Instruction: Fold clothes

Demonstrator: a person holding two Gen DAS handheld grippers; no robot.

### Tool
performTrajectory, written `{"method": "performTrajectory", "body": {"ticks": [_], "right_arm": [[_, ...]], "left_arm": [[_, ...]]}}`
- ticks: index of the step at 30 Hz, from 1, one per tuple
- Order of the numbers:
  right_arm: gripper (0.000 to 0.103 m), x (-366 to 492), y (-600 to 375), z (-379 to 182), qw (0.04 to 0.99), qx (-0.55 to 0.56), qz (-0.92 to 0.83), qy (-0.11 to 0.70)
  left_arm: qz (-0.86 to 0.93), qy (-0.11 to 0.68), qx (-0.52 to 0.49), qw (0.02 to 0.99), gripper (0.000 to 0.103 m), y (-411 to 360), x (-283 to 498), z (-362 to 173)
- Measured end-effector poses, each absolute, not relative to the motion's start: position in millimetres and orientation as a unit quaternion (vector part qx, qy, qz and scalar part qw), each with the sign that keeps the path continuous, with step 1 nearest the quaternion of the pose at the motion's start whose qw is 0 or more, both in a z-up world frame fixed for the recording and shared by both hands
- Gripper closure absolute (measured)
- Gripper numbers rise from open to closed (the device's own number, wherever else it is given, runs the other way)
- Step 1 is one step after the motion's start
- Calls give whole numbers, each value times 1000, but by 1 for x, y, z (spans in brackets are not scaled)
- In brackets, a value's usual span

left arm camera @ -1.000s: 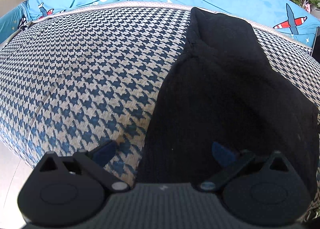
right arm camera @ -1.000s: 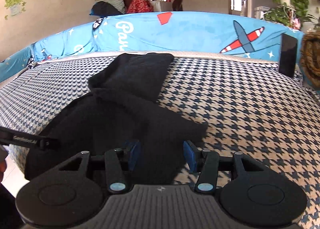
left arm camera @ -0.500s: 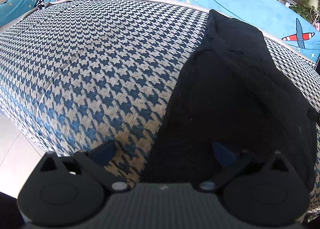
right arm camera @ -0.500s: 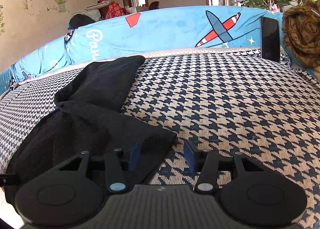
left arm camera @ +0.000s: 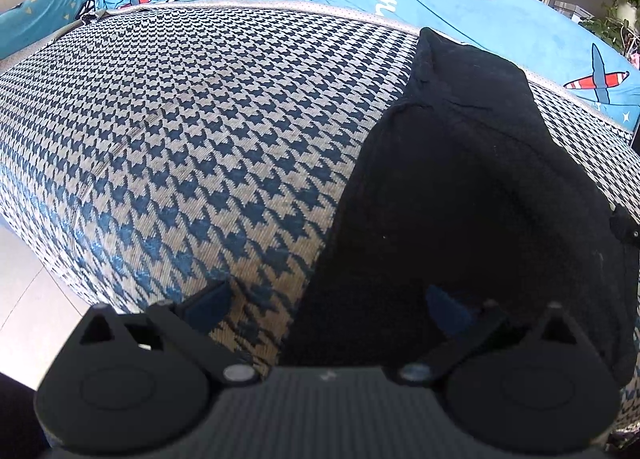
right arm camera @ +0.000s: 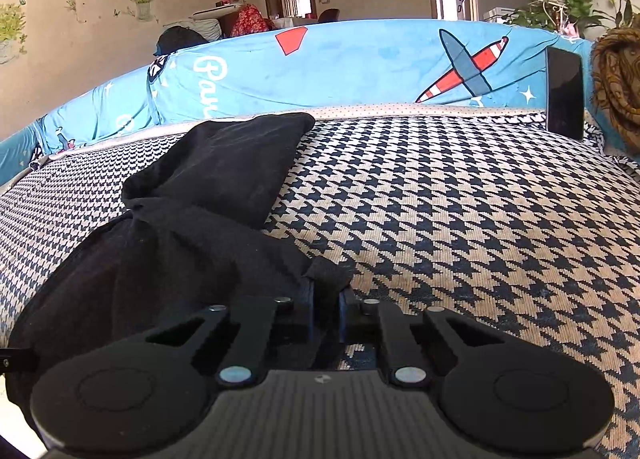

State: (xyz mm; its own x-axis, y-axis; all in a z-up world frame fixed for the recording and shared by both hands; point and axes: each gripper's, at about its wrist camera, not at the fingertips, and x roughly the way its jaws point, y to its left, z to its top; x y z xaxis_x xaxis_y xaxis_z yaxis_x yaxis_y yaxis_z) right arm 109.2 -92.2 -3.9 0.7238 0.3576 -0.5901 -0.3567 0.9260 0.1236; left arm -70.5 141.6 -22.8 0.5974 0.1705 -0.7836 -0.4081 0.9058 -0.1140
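- The black garment [right arm camera: 188, 243] lies spread on the sofa seat [right arm camera: 460, 219], a houndstooth cover in blue and cream, and it runs from the front edge of the seat up toward the blue backrest cover [right arm camera: 360, 67].
- Right tongs [right arm camera: 325, 301] are pinched tight on a corner of the black garment, with a little tuft of cloth poking up between the blue pads [right arm camera: 306, 305].
- From that pinched corner the cloth slopes away to the left, bunched and wrinkled, with a narrower part reaching toward the backrest.
- Left tongs [left arm camera: 328, 303] stand wide, one blue pad [left arm camera: 208, 301] over bare houndstooth, the other [left arm camera: 444, 307] over the black garment [left arm camera: 460, 199].
- The garment's left edge runs between those two pads, right at the front of the sofa seat [left arm camera: 180, 139].
- In the left view, pale floor [left arm camera: 24, 291] shows below the seat's front edge.
- Leaning on the backrest at the far right of the seat is a dark phone [right arm camera: 565, 93], well apart from the garment.
- A patterned brown cloth [right arm camera: 618, 87] sits just beside the phone.
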Motion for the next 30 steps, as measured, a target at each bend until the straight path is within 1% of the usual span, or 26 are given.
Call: {"method": "performTrajectory", "body": {"ticks": [8, 13, 19, 30], "right_arm": [[94, 95, -92, 18, 928, 39, 216, 300], [93, 78, -81, 34, 914, 58, 277, 292], [93, 59, -54, 40, 890, 64, 340, 298], [93, 21, 7, 51, 856, 32, 418, 301]], "left_arm": [[166, 414, -149, 883, 0, 142, -73, -23], [167, 413, -157, 882, 0, 144, -75, -23], [173, 412, -168, 878, 0, 148, -77, -19], [234, 342, -203, 887, 0, 183, -100, 10]]}}
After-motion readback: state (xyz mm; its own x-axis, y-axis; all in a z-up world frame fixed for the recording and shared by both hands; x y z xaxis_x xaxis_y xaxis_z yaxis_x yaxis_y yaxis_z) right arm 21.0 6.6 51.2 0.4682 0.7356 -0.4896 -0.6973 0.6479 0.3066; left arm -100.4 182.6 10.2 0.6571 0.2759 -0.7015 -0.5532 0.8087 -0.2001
